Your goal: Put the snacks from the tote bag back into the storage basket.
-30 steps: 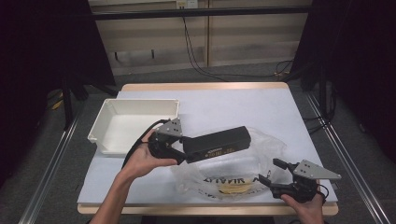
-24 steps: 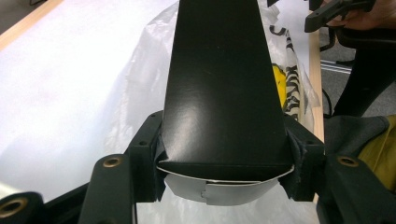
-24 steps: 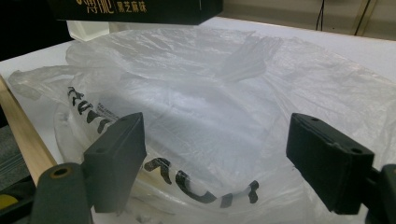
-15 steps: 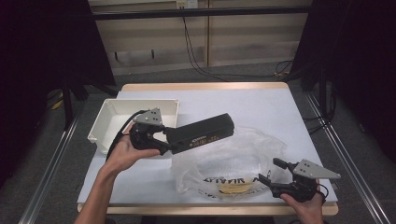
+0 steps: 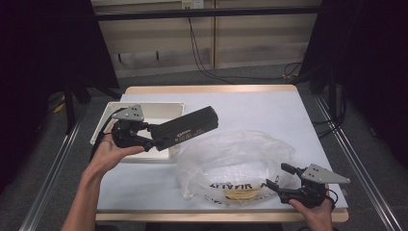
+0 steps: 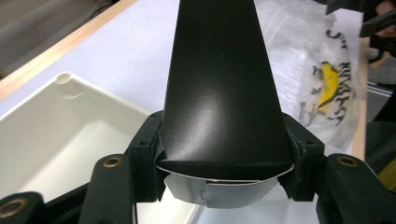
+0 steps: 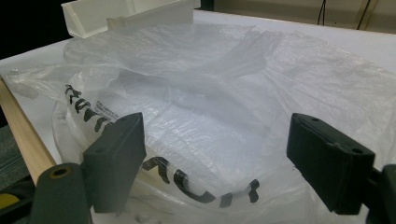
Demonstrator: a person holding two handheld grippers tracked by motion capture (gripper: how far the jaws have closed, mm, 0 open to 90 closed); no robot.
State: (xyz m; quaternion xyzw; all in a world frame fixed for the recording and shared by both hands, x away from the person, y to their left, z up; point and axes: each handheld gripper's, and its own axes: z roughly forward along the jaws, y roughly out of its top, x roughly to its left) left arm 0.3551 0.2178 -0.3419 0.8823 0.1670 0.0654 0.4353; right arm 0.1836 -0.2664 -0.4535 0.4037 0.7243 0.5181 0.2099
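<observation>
Left gripper [image 5: 153, 138] clamped on long black box [image 5: 186, 127], lengthwise toward table's right, above white tray [image 5: 109, 115], right gripper [image 5: 280, 177] wide apart, empty, beside plastic bag [image 5: 231, 159]

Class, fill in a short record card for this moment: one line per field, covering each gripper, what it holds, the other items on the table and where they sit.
left gripper: shut on the long black box, held above the table, over the tray's right side
right gripper: open, jaws apart, facing the plastic bag, holding nothing
white tray: at the table's left, looks empty
plastic bag: clear, crumpled, black lettering and a yellow mark, near the table's front edge
table: white top, wooden edge
</observation>
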